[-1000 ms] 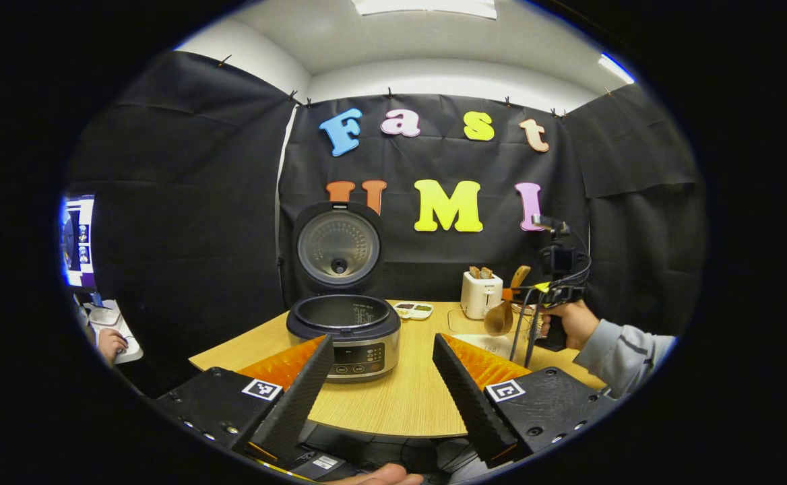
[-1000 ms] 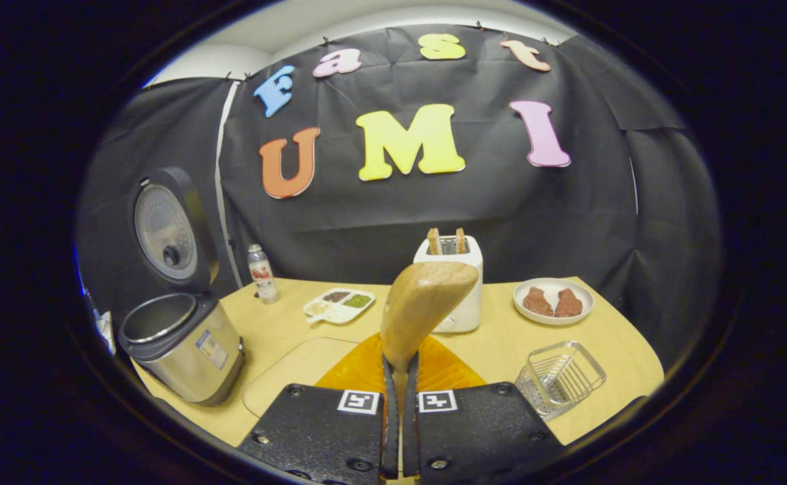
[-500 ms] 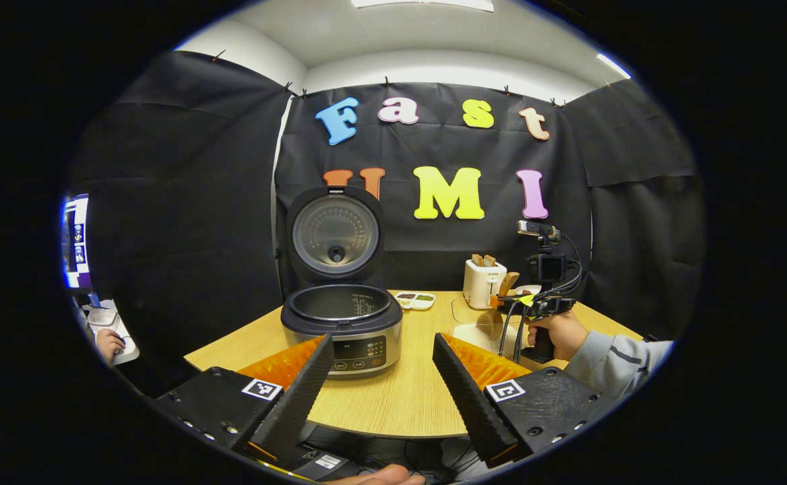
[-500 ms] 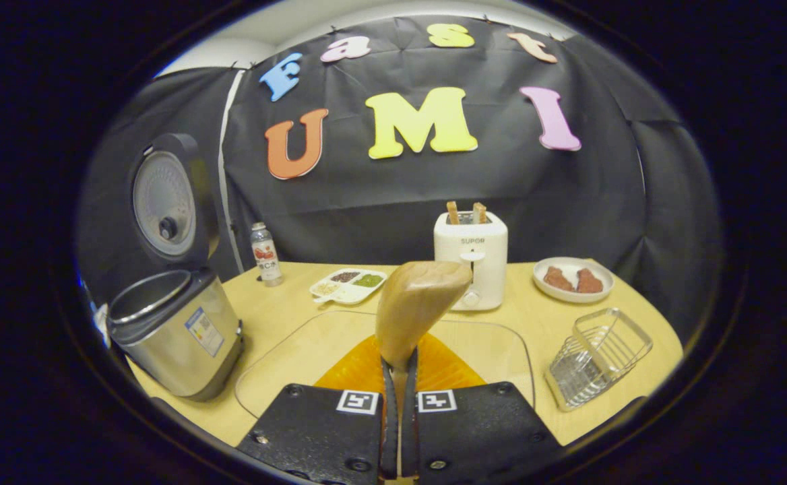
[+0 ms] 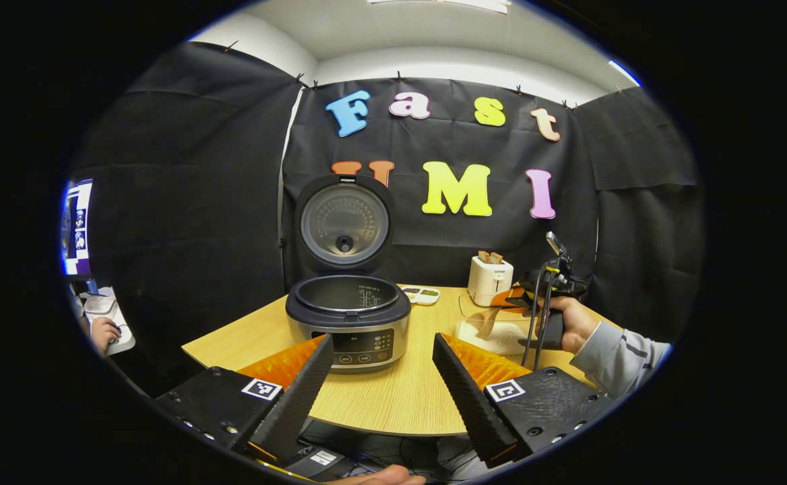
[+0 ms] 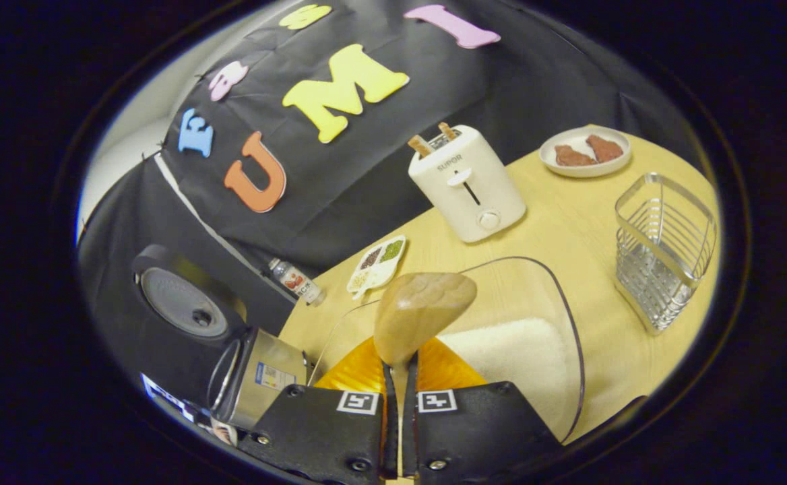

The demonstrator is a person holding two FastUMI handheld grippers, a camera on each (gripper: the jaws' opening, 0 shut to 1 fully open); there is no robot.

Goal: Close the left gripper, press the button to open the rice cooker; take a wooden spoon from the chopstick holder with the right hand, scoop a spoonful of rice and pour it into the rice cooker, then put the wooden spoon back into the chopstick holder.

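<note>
Tabletop (image 6: 569,229) carries the clear rice container (image 6: 548,364); right tool (image 6: 399,431) clamps the wooden spoon (image 6: 420,310) above it, left tool (image 5: 380,397) gaping wide. Tilting steeply could spill rice short of the open rice cooker (image 5: 348,316).

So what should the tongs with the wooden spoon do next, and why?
Probably dip the wooden spoon down into the rice and scoop. The right tongs grip its handle, the bowl hangs tilted above the clear rice container, and the rice cooker already stands open.
</note>
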